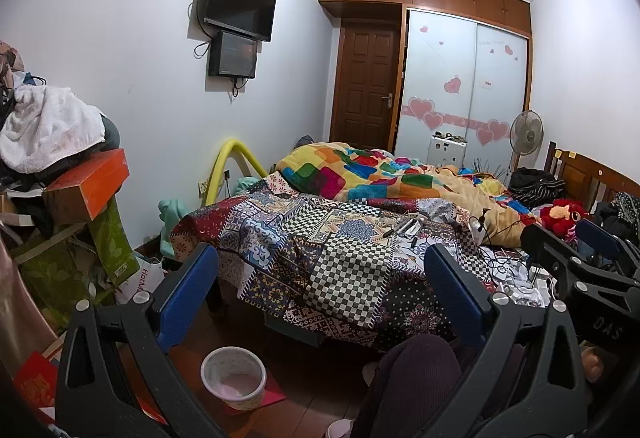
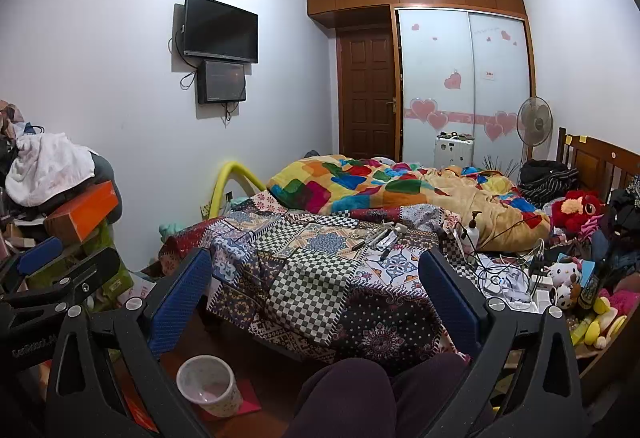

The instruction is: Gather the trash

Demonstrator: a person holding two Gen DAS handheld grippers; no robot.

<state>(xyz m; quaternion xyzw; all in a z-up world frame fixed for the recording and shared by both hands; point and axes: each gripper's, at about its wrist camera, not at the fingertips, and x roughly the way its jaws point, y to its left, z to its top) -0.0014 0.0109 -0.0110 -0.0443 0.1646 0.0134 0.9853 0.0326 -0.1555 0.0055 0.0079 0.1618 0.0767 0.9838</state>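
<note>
Both grippers are held above the floor at the foot of the bed (image 1: 320,250), each with its blue-padded fingers spread wide and nothing between them: the left gripper (image 1: 320,290) and the right gripper (image 2: 316,290) frame the patchwork bedspread (image 2: 304,278). The small white waste bin (image 1: 233,378) stands on the wooden floor below the left gripper (lined with a pale bag, resting partly on a red card), just beside the person's dark-trousered knee (image 1: 416,370). Pens and cables lie on the bedspread farther back; what counts as trash is hard to tell.
</note>
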